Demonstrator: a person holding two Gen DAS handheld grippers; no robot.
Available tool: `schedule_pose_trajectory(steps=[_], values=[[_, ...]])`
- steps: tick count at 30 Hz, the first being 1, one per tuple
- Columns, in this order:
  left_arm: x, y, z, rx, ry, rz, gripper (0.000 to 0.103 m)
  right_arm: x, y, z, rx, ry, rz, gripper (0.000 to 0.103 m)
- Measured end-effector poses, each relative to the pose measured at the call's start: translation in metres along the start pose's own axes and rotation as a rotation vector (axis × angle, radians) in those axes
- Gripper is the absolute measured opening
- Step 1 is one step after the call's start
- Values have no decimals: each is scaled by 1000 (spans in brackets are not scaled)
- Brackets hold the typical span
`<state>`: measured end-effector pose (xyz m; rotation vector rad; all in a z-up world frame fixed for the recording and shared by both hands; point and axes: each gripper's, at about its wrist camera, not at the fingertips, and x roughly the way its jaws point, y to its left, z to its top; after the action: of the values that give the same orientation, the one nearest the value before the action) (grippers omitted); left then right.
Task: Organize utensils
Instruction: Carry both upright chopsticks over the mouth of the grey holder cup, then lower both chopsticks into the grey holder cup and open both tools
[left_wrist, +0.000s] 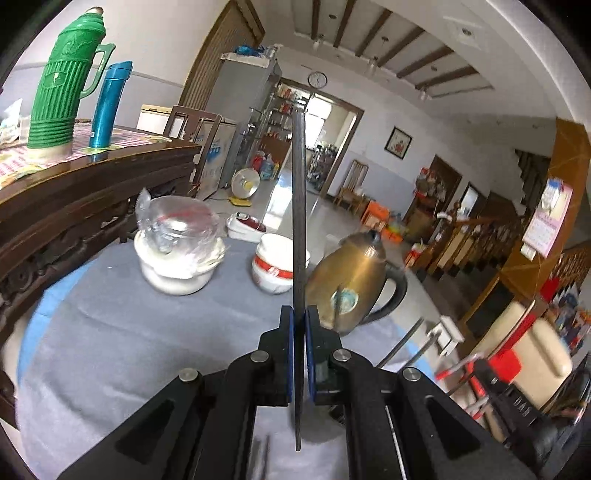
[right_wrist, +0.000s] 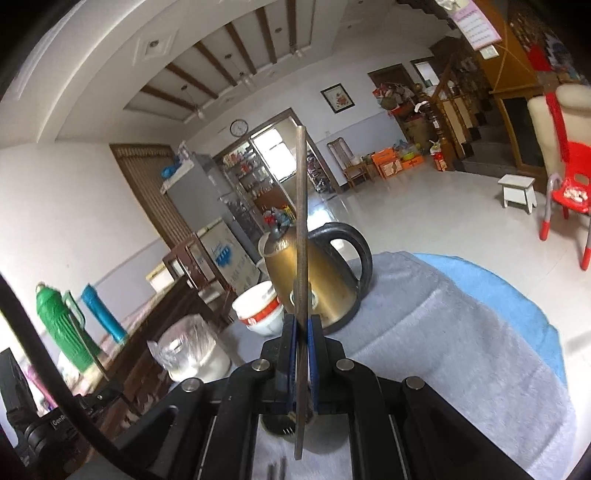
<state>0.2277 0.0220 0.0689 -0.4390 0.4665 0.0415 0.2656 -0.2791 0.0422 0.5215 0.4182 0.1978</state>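
Note:
My left gripper (left_wrist: 299, 314) is shut on a long thin dark metal chopstick (left_wrist: 298, 206) that stands upright above the grey-clothed table (left_wrist: 129, 332). My right gripper (right_wrist: 301, 321) is shut on a second thin metal chopstick (right_wrist: 302, 229), also held upright. More thin metal sticks (right_wrist: 277, 469) lie on the cloth below the right gripper, and one (left_wrist: 264, 454) shows below the left gripper. A dark round holder (right_wrist: 277, 424) sits under the right gripper, mostly hidden.
On the table stand a brass kettle with black handle (left_wrist: 351, 280), also seen in the right wrist view (right_wrist: 325, 280), a white and red bowl (left_wrist: 273, 269), and a white pot covered with plastic (left_wrist: 177, 243). A dark wooden sideboard (left_wrist: 92, 195) with a green thermos (left_wrist: 62, 81) and blue flask (left_wrist: 109, 103) is at left.

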Motion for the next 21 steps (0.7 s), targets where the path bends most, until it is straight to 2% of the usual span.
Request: schedule_pose_trajectory(steps=[8, 21], values=[[43, -26, -5, -3, 24, -2, 6, 30, 6, -2, -34, -29, -39, 6], [82, -36, -26, 30, 51, 34, 6, 60, 1, -20, -72, 17, -61, 7]])
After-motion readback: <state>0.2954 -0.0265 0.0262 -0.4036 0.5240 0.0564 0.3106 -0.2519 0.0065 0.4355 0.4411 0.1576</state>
